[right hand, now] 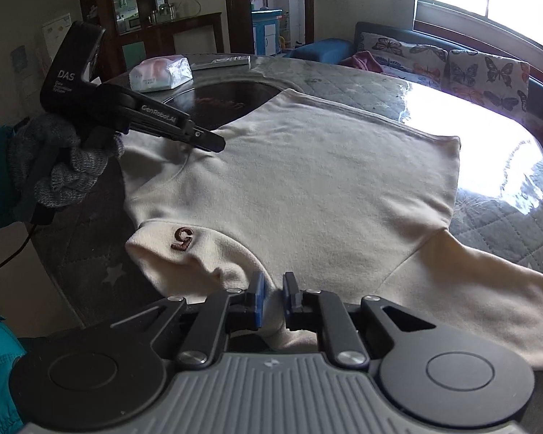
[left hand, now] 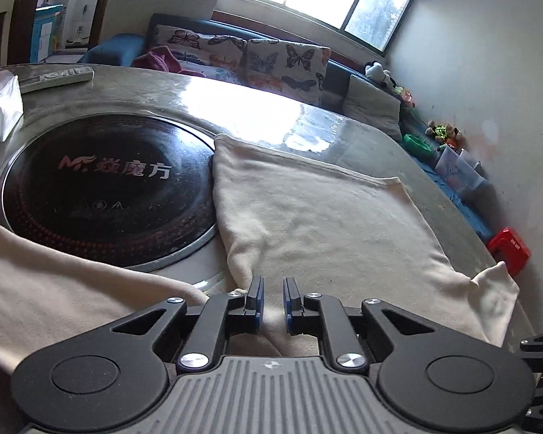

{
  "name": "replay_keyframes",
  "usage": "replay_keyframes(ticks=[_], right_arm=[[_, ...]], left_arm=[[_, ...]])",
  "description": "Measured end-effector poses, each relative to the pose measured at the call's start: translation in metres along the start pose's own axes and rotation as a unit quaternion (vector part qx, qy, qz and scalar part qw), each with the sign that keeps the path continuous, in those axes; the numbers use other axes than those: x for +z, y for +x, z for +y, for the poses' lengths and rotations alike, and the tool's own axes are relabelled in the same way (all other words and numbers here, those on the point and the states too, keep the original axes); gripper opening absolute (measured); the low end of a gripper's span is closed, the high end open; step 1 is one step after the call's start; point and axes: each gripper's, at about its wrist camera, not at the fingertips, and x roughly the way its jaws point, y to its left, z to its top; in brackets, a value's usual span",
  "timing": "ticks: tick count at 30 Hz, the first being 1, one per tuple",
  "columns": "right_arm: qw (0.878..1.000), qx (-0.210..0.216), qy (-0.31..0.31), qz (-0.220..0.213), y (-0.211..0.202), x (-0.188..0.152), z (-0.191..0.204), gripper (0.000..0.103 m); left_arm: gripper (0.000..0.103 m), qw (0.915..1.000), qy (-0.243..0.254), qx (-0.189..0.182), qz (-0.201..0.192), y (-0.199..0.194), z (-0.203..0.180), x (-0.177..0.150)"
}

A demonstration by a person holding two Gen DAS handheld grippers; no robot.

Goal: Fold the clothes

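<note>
A cream sweatshirt (right hand: 307,188) lies spread on the round table, with a brown "5" patch (right hand: 182,238) on a folded-in part near me. It also shows in the left wrist view (left hand: 307,217). My right gripper (right hand: 273,289) has its jaws narrowly apart with a fold of the cream cloth between them at the near edge. My left gripper (left hand: 273,294) is likewise narrowly apart over a ridge of the cloth. In the right wrist view the left gripper (right hand: 213,143) rests on the shirt's far left part, held by a grey-gloved hand (right hand: 54,159).
A black round cooktop (left hand: 105,188) sits in the middle of the table (left hand: 362,133). A tissue pack (right hand: 161,72) and a remote (left hand: 56,76) lie at its far side. A sofa with butterfly cushions (left hand: 249,58) stands by the window beyond.
</note>
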Motion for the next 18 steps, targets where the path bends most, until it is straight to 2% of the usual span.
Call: replay_keyframes(ticks=[4,9,13,18], right_arm=[[1.000,-0.009,-0.001,-0.012,-0.002,0.010,-0.006,0.010],[0.998,-0.057,0.020,-0.030,0.012,0.025,-0.033,0.011],[0.994,-0.093,0.055,-0.023,0.030,0.029,-0.060,0.011],[0.990,-0.115,0.082,-0.029,0.027,0.022,-0.078,0.011]], left_arm=[[0.028,0.9999,0.010,-0.003,-0.007,0.003,-0.010,0.005],[0.029,0.9998,0.015,0.005,-0.008,0.011,-0.012,0.007],[0.029,0.9999,0.013,0.005,-0.009,0.009,-0.009,0.006],[0.030,0.9998,0.019,0.006,-0.009,0.007,-0.009,0.005]])
